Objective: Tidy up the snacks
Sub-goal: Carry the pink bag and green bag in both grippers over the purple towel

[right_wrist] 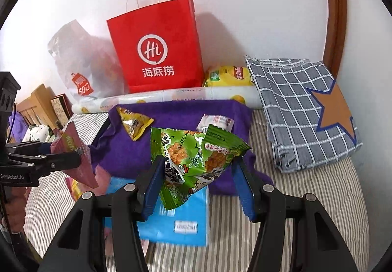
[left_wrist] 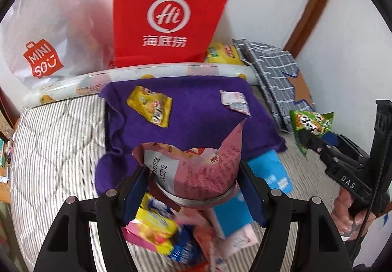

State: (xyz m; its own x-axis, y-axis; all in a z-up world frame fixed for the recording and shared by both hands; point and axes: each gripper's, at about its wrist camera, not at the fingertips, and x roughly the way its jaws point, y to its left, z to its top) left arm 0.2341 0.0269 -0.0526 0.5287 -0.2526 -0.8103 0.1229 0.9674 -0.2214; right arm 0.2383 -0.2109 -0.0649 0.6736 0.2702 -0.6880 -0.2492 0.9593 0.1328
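Observation:
My left gripper (left_wrist: 193,174) is shut on a pink snack packet (left_wrist: 196,169) and holds it above the near edge of a purple cloth (left_wrist: 196,100). My right gripper (right_wrist: 196,176) is shut on a green snack packet (right_wrist: 193,161), also raised over the cloth (right_wrist: 176,112); it also shows in the left wrist view (left_wrist: 311,122). On the cloth lie a small yellow packet (left_wrist: 149,108) and a small white packet (left_wrist: 235,100). Below my left gripper lies a blurred heap of snacks (left_wrist: 171,232) with blue packets (left_wrist: 272,171).
A red paper bag (right_wrist: 156,51) and a white Miniso bag (left_wrist: 46,51) stand against the wall. A yellow chip bag (right_wrist: 227,76), a patterned roll (right_wrist: 171,97) and a folded checked cloth (right_wrist: 301,108) lie on the striped bed (right_wrist: 306,198). A blue packet (right_wrist: 181,218) lies under my right gripper.

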